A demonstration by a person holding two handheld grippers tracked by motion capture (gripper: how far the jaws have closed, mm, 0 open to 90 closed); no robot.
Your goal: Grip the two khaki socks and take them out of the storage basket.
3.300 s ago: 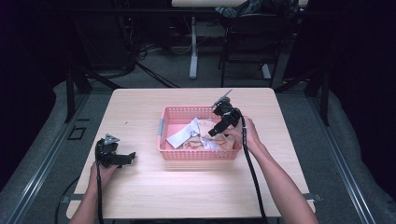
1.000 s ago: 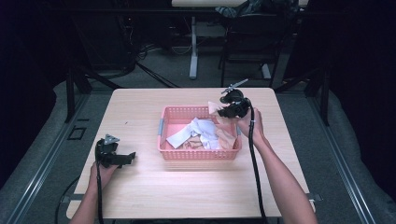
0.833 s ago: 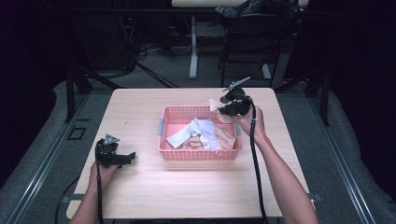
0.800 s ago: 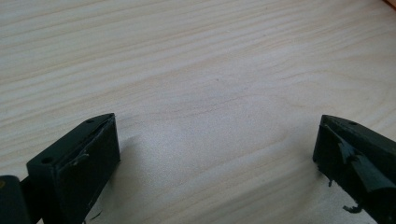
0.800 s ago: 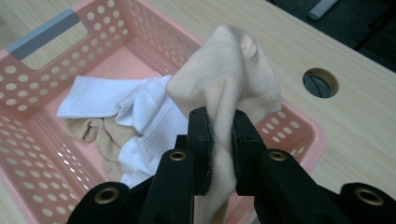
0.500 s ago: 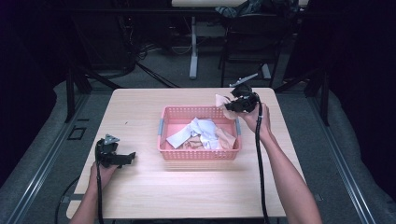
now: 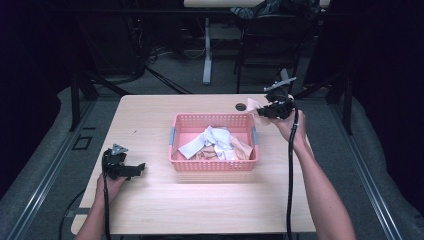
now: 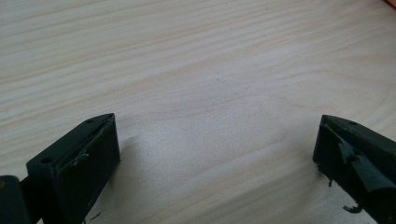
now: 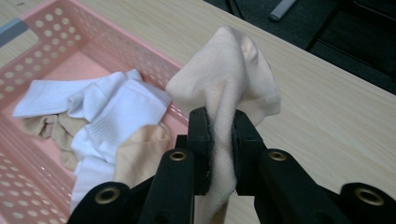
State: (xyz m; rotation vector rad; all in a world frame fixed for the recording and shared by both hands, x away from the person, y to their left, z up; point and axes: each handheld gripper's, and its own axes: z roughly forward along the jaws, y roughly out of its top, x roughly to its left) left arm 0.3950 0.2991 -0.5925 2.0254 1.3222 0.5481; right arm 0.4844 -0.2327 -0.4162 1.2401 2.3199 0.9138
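Right fingers (image 9: pixel 219 154): pressed together on a peach sock (image 9: pixel 229 88); the fabric runs up between the two pads and bunches into a rounded fold above them.
Right gripper (image 7: pixel 274 108): held up over the worktop's far right area, just outside the basket's far right corner, in the high view.
Sock's lie: its long axis follows the fingers' own line, the bunched end at 12 o'clock from the pads and the tail dropping toward 6 o'clock behind them.
Sock to basket: the pink basket (image 7: pixel 180 125) lies at about 8 o'clock from the held sock in the high view; the sock is clear of the rim and hangs over bare worktop (image 7: pixel 320 165).
Basket contents: white socks (image 9: pixel 107 105) and other peach socks (image 9: pixel 140 156) heaped loosely inside.
Left fingers (image 8: pixel 212 154): spread wide, nothing between them, low over bare wood.
Left gripper (image 7: pixel 122 166): near the worktop's near left, well apart from the basket.
Judgement: the right hand is the working one; a set-down probably needs bare worktop at 3 to 5 o'clock from the basket.
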